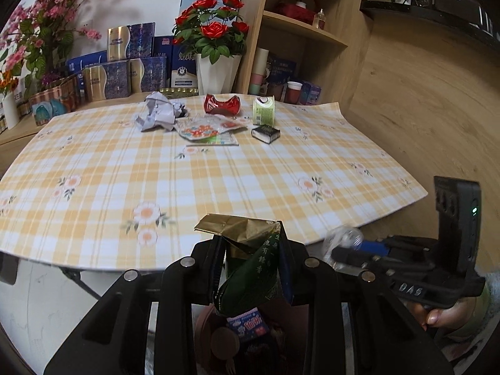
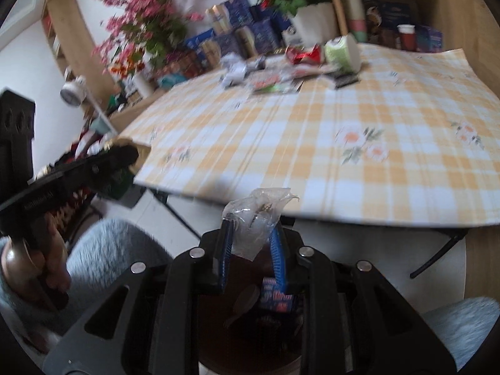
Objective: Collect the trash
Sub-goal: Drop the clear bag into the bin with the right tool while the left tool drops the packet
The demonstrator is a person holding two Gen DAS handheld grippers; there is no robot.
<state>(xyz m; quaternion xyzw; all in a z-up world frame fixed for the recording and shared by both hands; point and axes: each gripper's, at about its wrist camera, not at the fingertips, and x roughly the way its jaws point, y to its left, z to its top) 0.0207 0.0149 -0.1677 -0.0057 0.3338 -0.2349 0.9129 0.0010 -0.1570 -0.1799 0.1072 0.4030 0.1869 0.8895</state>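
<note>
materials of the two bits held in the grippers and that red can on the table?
Green-gold packet in the left hand-held gripper: looks like foil-lined film, glossy, sharp creases. Clear wrapper in the right hand-held gripper: thin transparent plastic, crinkled, see-through. Red can: probably thin metal, shiny and crushed inward.

The right gripper [image 2: 251, 243] pinches a crumpled clear plastic wrapper [image 2: 257, 218] between its blue-padded fingers [image 2: 278, 250], above a dark brown round bin [image 2: 247, 328] with colourful packets inside. Beyond lies a yellow-and-white plaid tablecloth [image 2: 312, 137] — at its far end, blurred, a crushed red can [image 2: 304, 54] beside a pale green paper cup [image 2: 342, 51]. At left, the left gripper [image 2: 117, 156] grips a dark green packet [image 2: 120, 181].
</note>
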